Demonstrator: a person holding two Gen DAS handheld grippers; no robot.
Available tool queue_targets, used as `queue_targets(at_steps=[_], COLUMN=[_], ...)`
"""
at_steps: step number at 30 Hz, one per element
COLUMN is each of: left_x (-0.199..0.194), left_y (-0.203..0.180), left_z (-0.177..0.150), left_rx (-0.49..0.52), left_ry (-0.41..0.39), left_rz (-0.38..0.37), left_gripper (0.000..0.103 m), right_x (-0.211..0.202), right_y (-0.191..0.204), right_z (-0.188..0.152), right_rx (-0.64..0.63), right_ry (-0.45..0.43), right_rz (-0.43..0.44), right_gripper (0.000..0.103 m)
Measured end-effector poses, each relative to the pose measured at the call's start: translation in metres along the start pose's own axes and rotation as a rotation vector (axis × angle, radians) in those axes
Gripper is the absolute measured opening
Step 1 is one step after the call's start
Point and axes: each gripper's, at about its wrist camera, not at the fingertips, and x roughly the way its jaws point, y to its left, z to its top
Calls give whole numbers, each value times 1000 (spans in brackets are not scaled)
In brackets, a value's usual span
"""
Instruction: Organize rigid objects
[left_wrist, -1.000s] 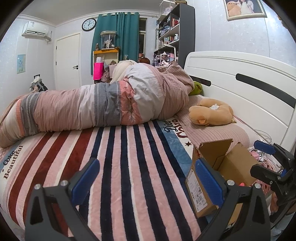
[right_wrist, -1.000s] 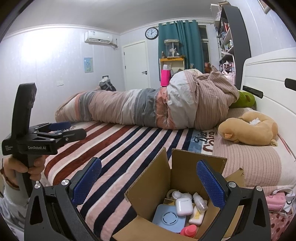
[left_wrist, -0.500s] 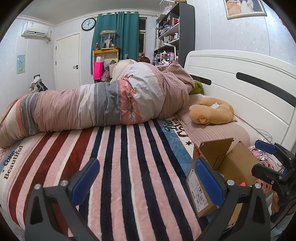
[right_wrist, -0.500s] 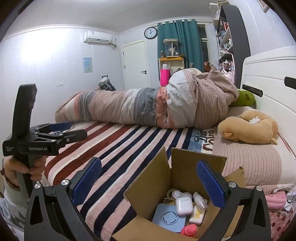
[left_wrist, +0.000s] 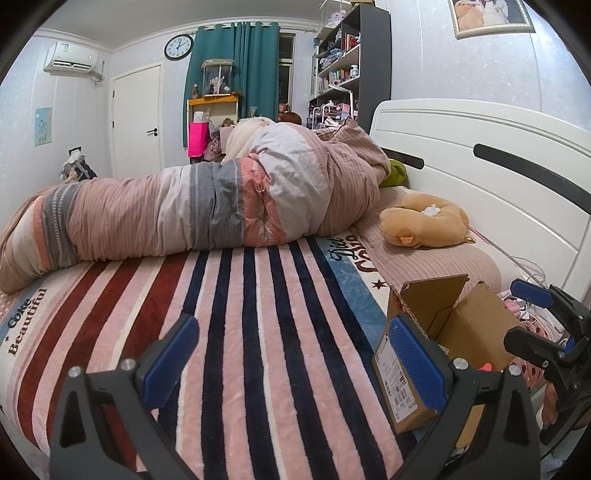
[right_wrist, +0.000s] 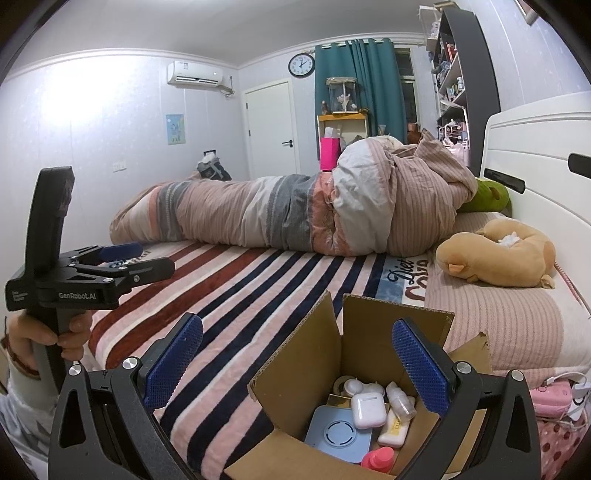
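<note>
An open cardboard box (right_wrist: 314, 373) stands on the striped bed near the front edge; it also shows in the left wrist view (left_wrist: 436, 332). Inside lie a white earbud case (right_wrist: 365, 408), a light blue round-marked pad (right_wrist: 338, 434), a small clear bottle (right_wrist: 400, 400), a cream tube (right_wrist: 393, 430), a pink-red bottle (right_wrist: 376, 459) and a tape roll (right_wrist: 345, 386). My right gripper (right_wrist: 297, 360) is open and empty, just above and in front of the box. My left gripper (left_wrist: 291, 360) is open and empty over the striped blanket, left of the box.
A rolled pink and grey duvet (left_wrist: 207, 210) lies across the bed's far side. A tan plush toy (left_wrist: 424, 225) rests on the pillow by the white headboard (left_wrist: 480, 166). A green plush (right_wrist: 487, 197) sits behind. Pink items and cables (right_wrist: 554, 395) lie at the right.
</note>
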Motion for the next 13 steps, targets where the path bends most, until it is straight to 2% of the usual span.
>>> queue_targets(at_steps=[13], left_x=[0], left_y=[0], left_z=[1], left_rx=[0], left_ry=[3], left_rz=[1], left_gripper=[102], right_x=[0], right_y=[1], right_z=[0], right_rx=[4], right_ry=[0], right_rz=[-5], right_gripper=[103])
